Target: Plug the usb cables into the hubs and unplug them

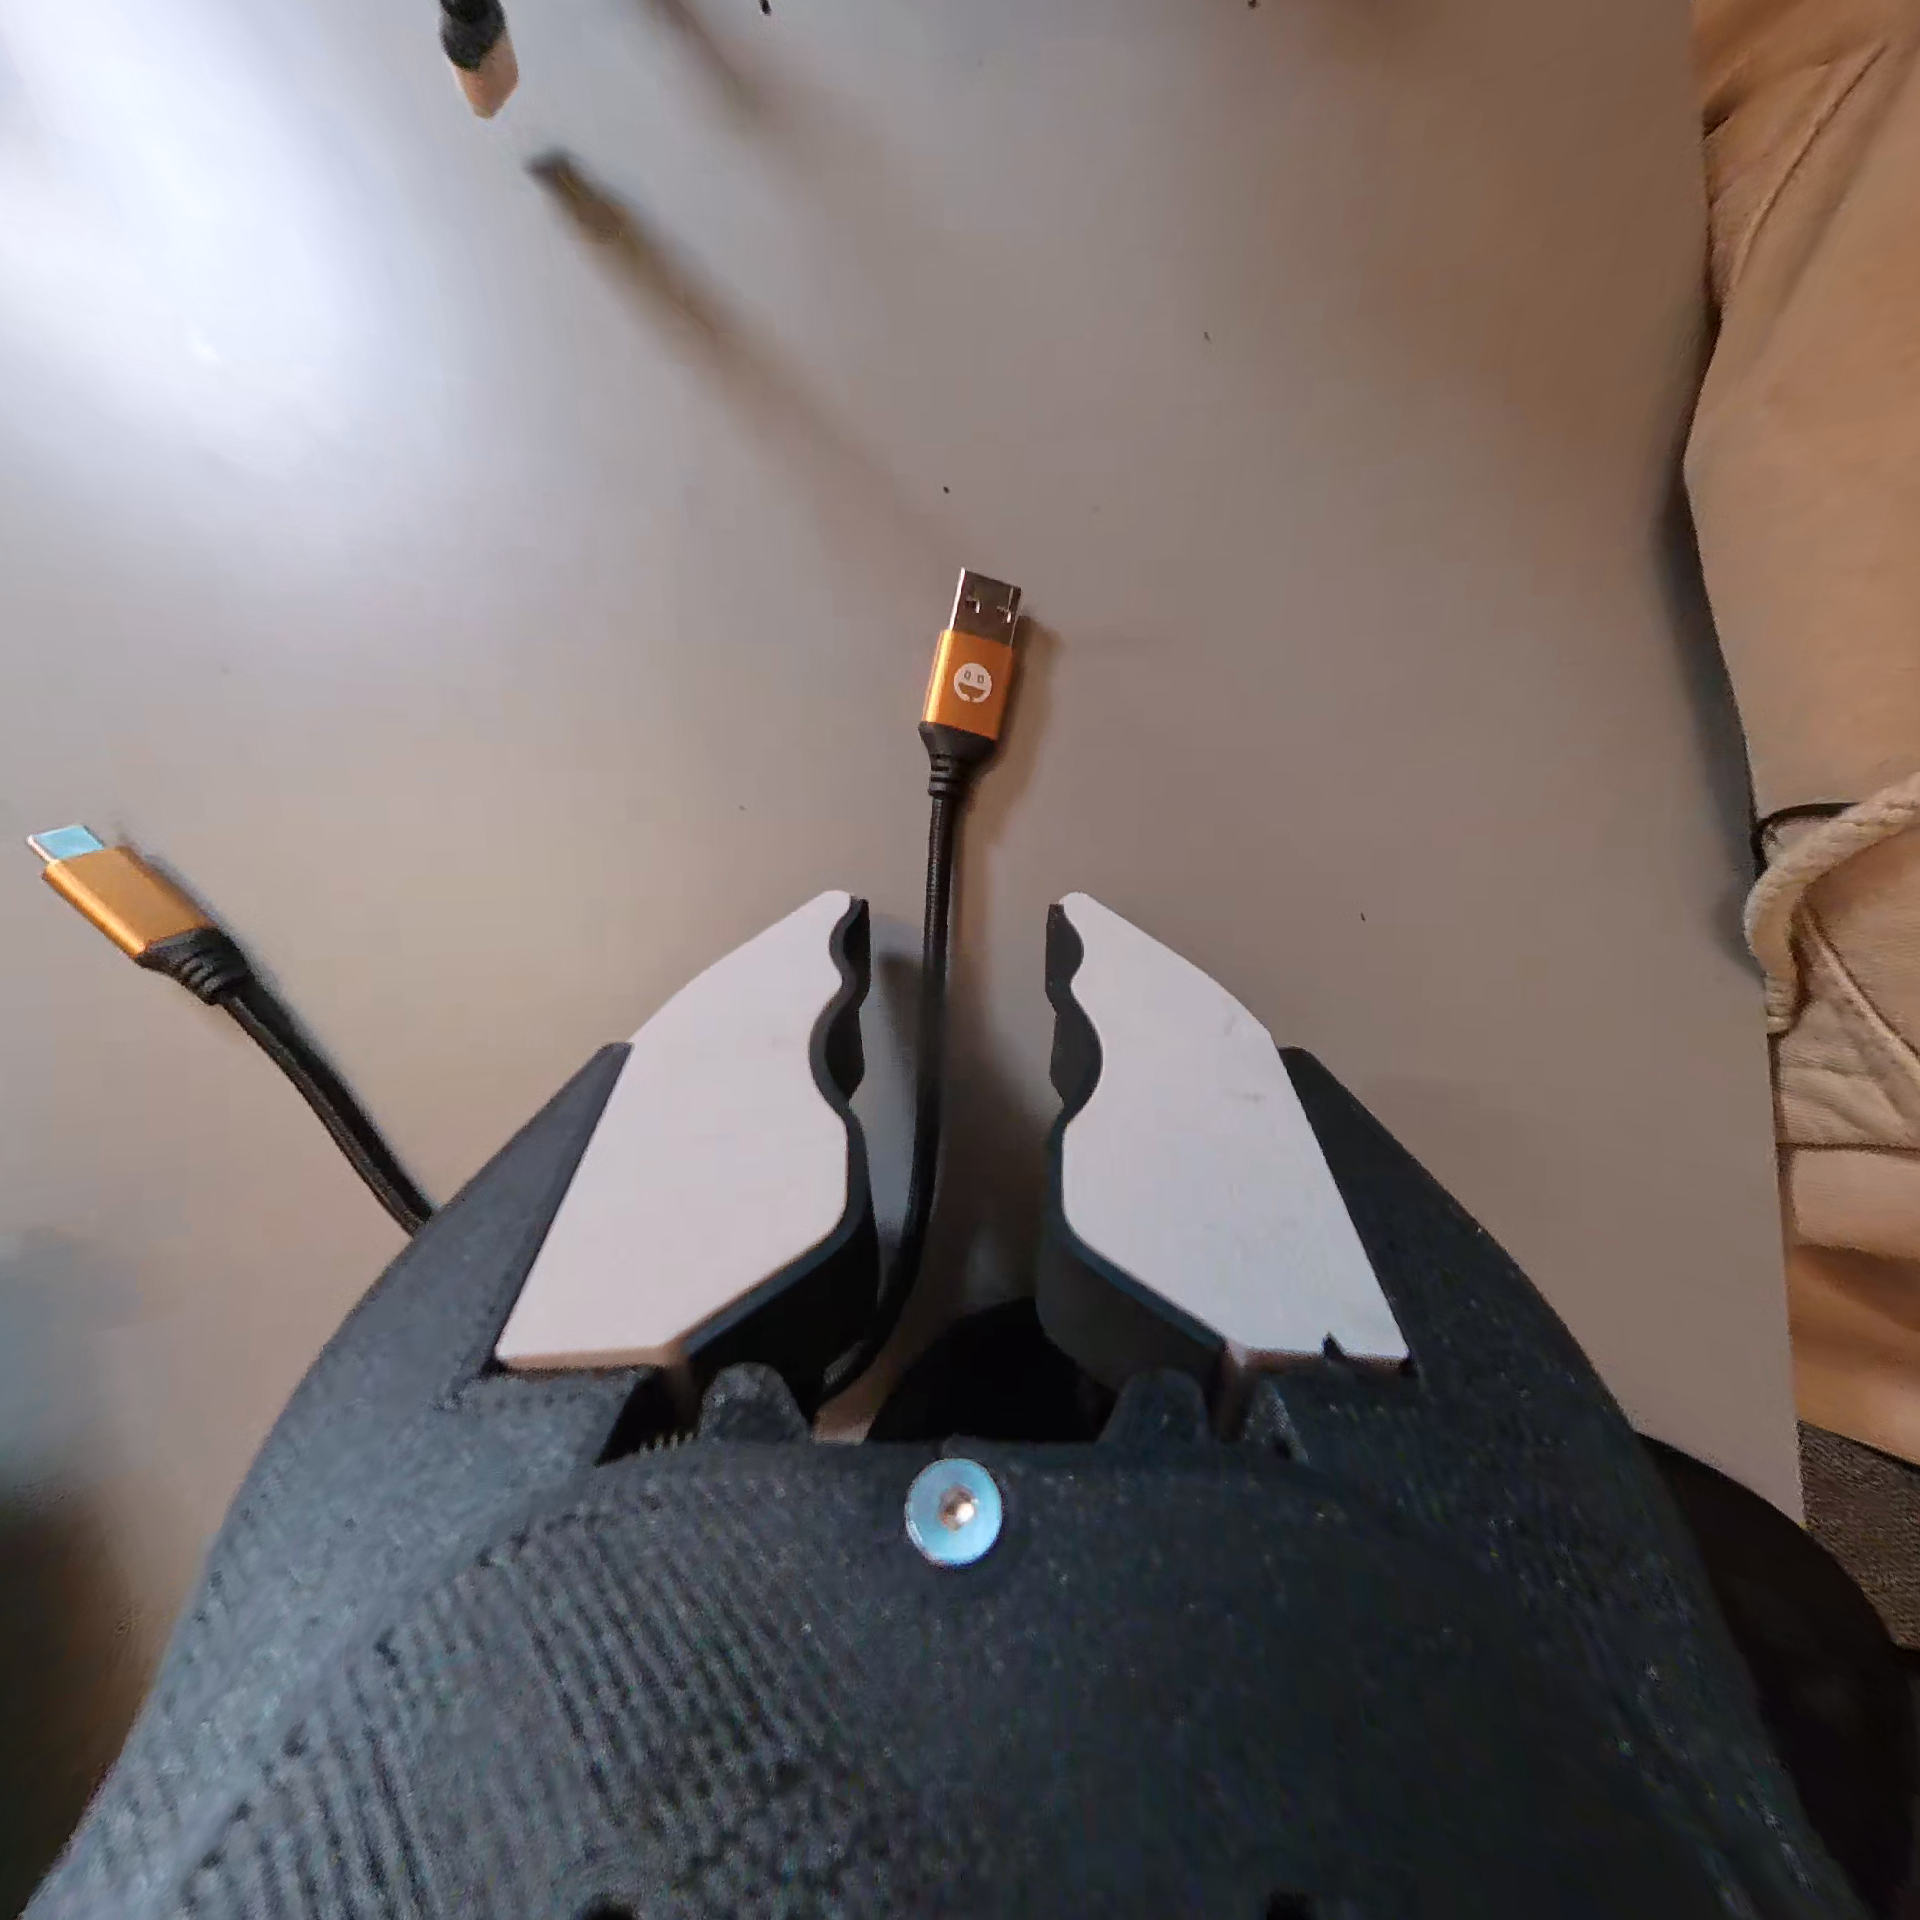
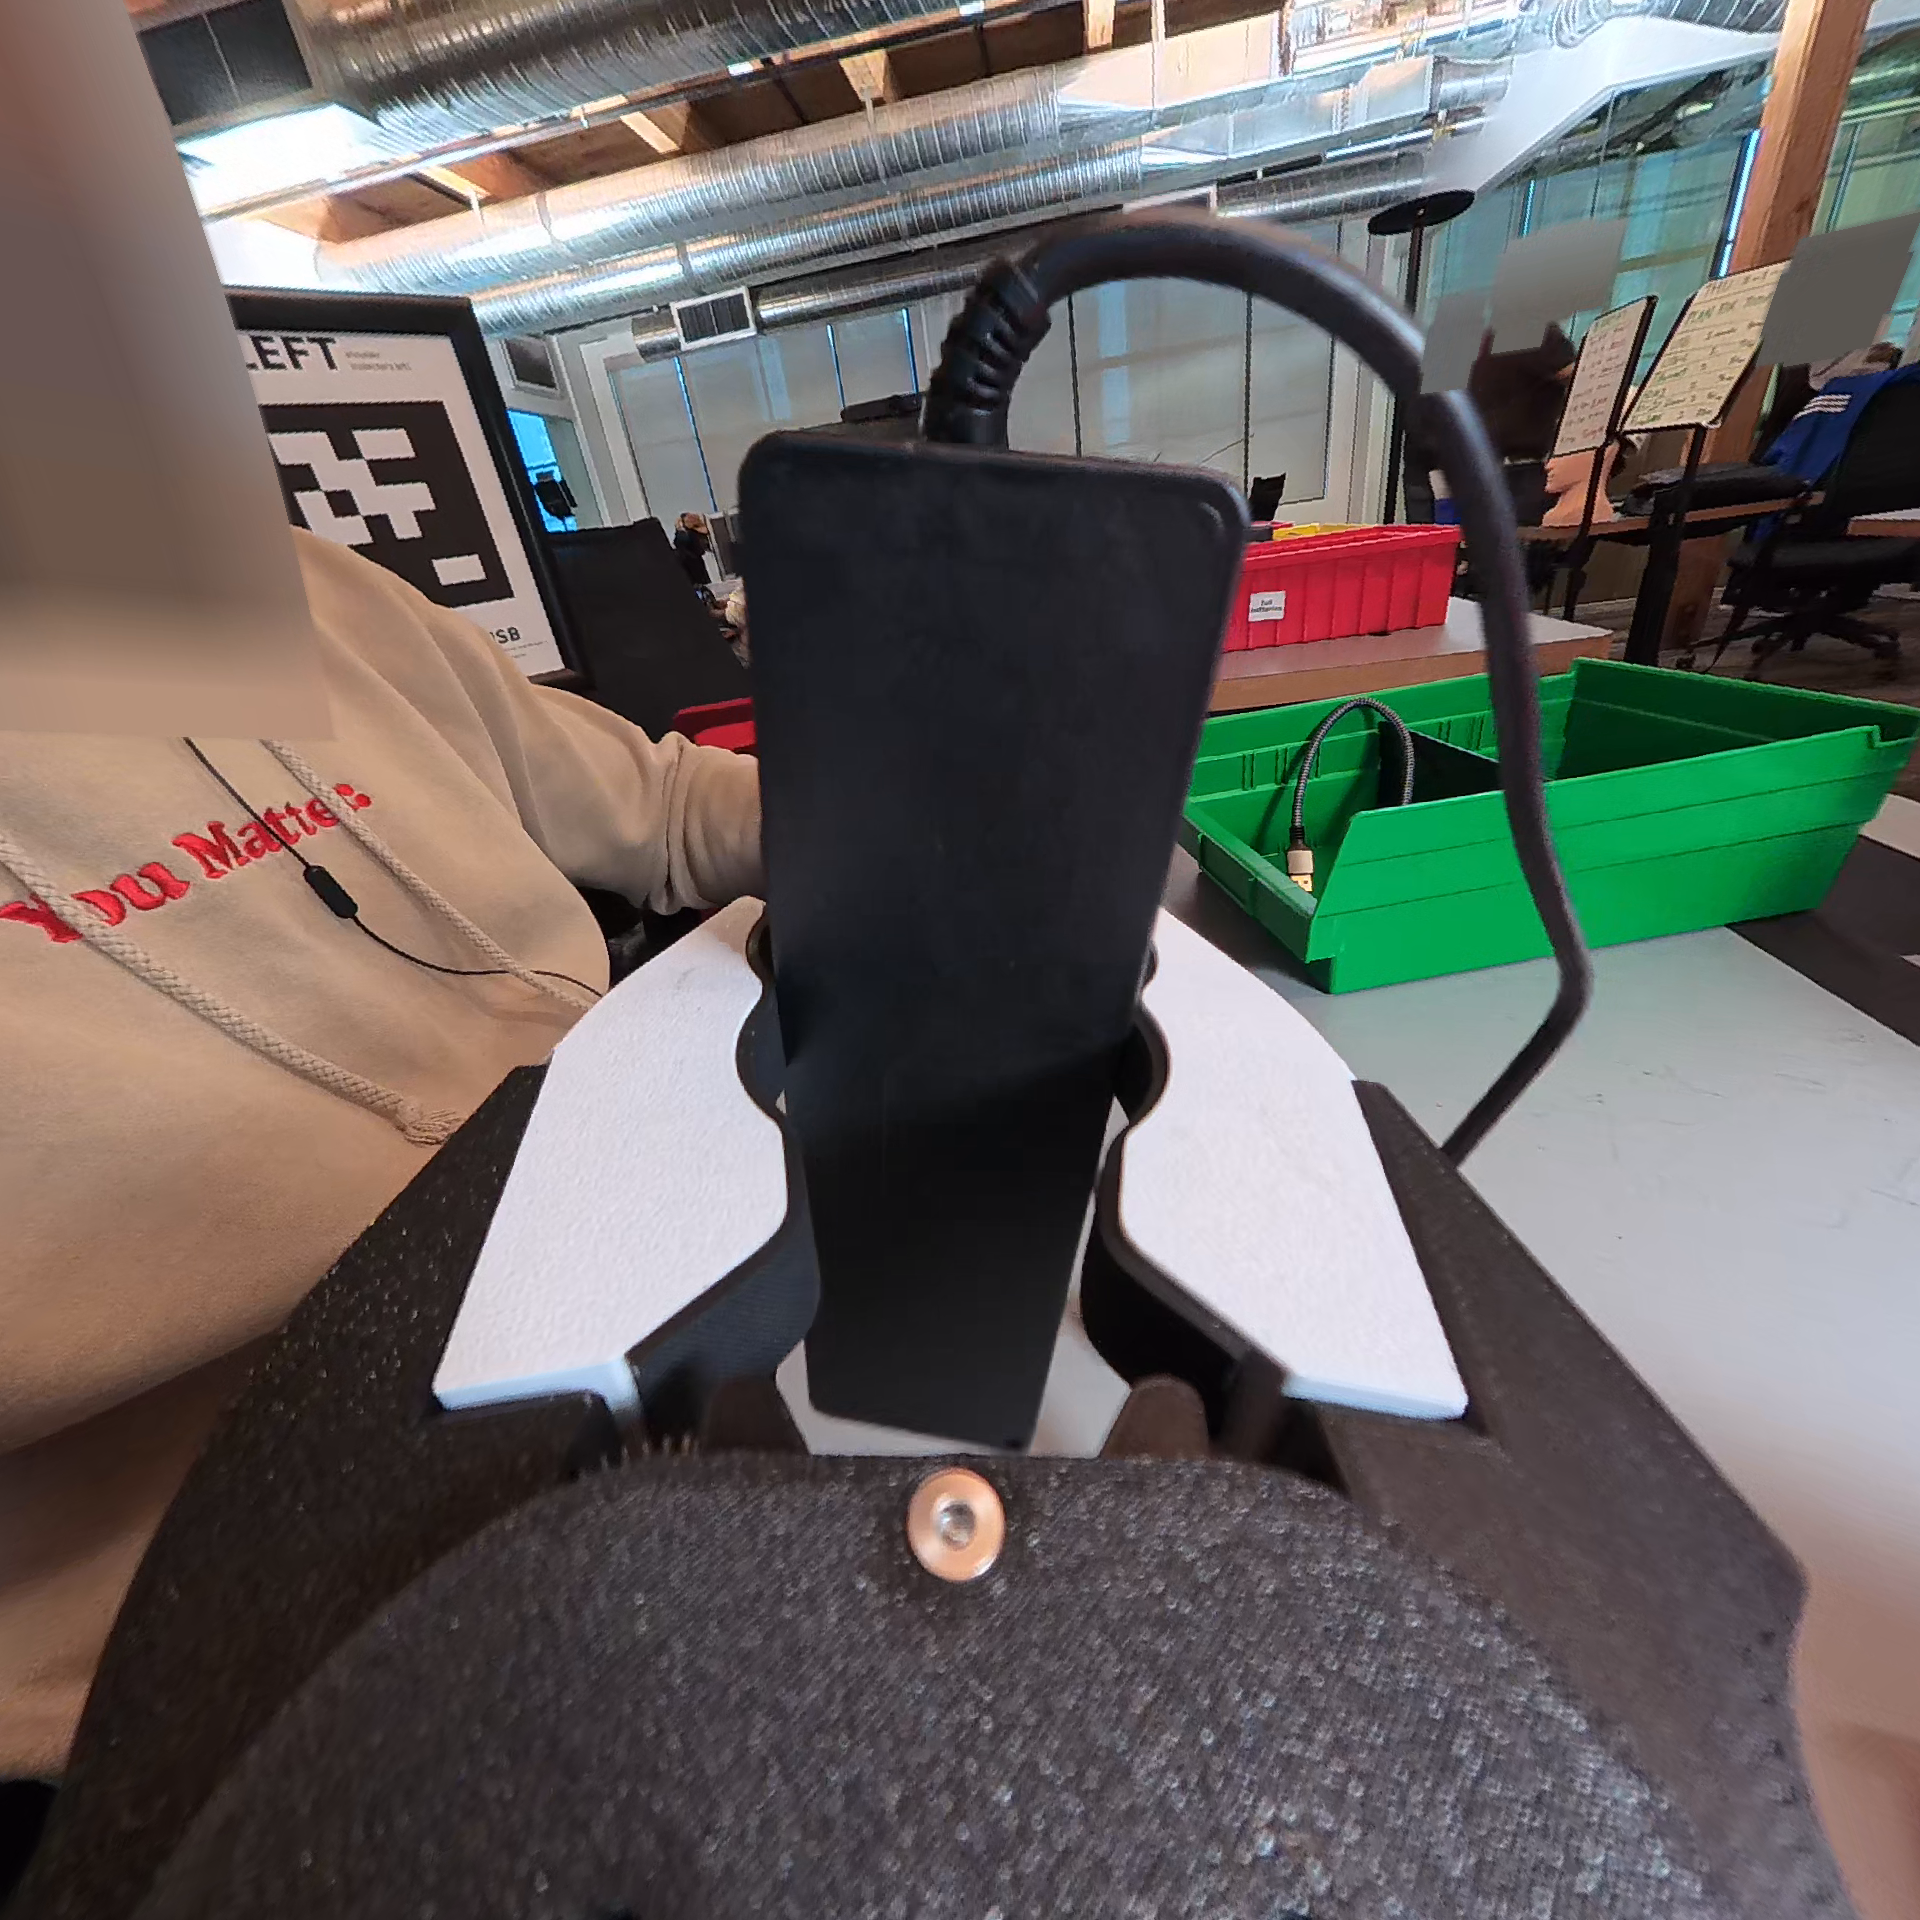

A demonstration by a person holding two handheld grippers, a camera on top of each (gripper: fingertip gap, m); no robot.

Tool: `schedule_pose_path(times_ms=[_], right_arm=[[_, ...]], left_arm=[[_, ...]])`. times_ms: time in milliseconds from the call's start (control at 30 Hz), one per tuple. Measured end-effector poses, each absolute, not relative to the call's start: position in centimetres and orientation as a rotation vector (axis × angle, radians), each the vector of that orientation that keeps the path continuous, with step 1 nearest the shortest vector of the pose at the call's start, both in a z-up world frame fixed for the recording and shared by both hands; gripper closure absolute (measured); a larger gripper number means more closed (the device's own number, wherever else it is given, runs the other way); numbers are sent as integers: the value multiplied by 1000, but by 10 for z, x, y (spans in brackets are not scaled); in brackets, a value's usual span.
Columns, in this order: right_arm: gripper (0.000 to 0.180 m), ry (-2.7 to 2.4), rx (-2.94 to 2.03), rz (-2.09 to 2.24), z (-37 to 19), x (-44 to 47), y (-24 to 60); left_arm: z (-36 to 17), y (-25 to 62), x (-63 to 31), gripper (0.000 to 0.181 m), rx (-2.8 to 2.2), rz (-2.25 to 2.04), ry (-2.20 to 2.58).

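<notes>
Presently: hub gripped in right claw, cable loose under left

Centrally, the black hub stands nearly upright between the white fingers of the right gripper, which is clamped on its lower half. Its far end rises clear above the fingertips. A thick black cord leaves the top of the hub through a ribbed collar, arches to the right and drops toward the grey table.

The black braided cable lies on the table in the left wrist view. Its orange plug, with bare metal tip pointing away from the camera, rests just beyond the fingertips of the left gripper. The cord runs back through the gap between the two fingers. The jaws stand apart and neither pad touches the cord; nothing is held. A second orange plug with a smaller tip lies well to the left, its braided cord passing under the gripper body. A further connector, blurred, sits at the top edge.

A person in a beige hooded sweatshirt sits close on the left of the right wrist view; the same cloth borders the right of the left wrist view. A green bin rests on the table to the right, holding a braided cable. A red bin stands on a farther table.
</notes>
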State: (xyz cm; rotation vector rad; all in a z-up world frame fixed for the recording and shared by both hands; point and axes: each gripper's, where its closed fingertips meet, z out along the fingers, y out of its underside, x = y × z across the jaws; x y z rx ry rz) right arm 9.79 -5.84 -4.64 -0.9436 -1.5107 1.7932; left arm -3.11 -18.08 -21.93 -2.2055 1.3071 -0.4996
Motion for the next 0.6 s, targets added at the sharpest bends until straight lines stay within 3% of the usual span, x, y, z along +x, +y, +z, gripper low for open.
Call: schedule_pose_path(times_ms=[433,600], right_arm=[[119,-1522,-941,1767,-48,95,-61],[119,-1503,-887,1818,-39,100,-66]], left_arm=[[-222,-157,-1,168,-2111,-473,1340],[-169,-159,17,169,-1890,-870,1132]])
